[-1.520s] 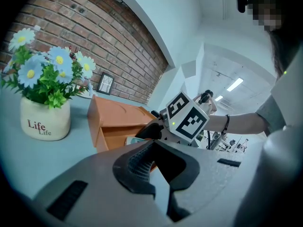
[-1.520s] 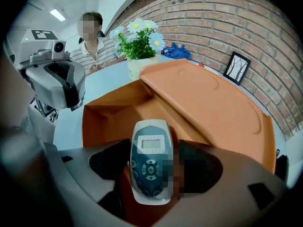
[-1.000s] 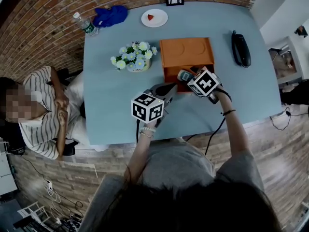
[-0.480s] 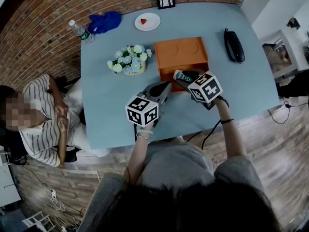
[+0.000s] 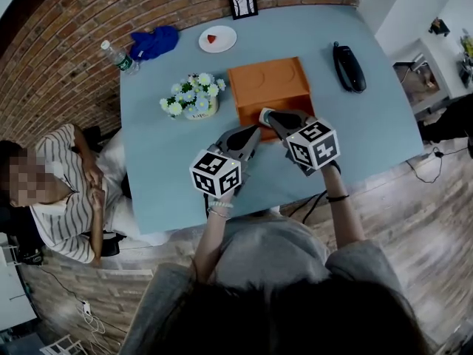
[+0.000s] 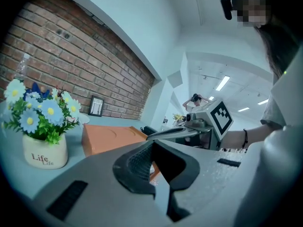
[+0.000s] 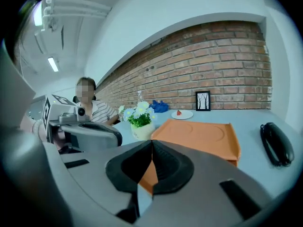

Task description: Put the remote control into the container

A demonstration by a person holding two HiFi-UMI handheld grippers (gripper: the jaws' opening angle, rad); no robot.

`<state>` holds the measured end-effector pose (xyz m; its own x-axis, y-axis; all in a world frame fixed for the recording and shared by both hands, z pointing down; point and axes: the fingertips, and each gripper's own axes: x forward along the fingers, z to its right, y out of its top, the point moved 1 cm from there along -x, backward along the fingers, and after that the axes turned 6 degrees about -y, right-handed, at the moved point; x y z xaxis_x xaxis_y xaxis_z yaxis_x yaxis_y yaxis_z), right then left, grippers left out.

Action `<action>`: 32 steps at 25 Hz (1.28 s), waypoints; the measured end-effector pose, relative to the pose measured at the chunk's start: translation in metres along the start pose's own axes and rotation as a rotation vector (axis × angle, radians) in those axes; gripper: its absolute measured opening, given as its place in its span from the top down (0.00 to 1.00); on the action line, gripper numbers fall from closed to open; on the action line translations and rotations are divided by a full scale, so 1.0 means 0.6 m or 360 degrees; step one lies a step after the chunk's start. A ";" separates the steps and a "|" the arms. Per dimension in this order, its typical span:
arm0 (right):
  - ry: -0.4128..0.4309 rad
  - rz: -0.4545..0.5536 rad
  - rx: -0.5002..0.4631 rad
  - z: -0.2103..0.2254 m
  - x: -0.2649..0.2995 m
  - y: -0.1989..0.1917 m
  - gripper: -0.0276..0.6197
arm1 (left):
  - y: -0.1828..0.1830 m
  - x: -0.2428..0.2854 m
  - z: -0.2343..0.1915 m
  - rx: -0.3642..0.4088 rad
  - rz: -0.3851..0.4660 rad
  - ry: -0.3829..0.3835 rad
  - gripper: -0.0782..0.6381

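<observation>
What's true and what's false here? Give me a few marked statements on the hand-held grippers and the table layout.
1. The left hand-held gripper and the right hand-held gripper both have their jaws together with nothing between them. True.
2. The flower pot stands to the right of the orange container. False: in the head view it stands to the container's left.
3. The plate carries a small red piece. True.
4. The black handset lies inside the orange container. False: it lies on the table, apart from the container, on its right.
</observation>
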<state>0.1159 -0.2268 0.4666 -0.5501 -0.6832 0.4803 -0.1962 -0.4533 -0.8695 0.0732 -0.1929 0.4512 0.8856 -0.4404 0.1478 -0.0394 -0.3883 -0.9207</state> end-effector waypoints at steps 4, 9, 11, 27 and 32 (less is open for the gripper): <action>-0.0059 0.0137 0.0054 -0.007 -0.022 0.027 0.96 | 0.013 -0.004 0.012 0.0032 0.0030 -0.0015 0.89; -0.0144 0.0322 0.0084 -0.020 -0.064 0.060 0.96 | 0.038 -0.013 0.034 0.0091 0.0093 -0.0036 0.89; -0.0186 0.0391 0.0092 -0.026 -0.081 0.071 0.96 | 0.051 -0.017 0.046 0.0125 0.0123 -0.0049 0.89; -0.0297 0.0577 0.0038 -0.066 -0.126 0.102 0.96 | 0.087 -0.053 0.090 0.0259 0.0209 -0.0103 0.89; -0.0308 0.0588 0.0032 -0.068 -0.130 0.100 0.96 | 0.091 -0.056 0.094 0.0270 0.0213 -0.0124 0.89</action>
<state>0.1139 -0.1772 0.3721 -0.4175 -0.8960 0.1512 0.0027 -0.1676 -0.9859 0.0675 -0.1539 0.3754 0.9109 -0.4127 -0.0020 -0.0864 -0.1860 -0.9787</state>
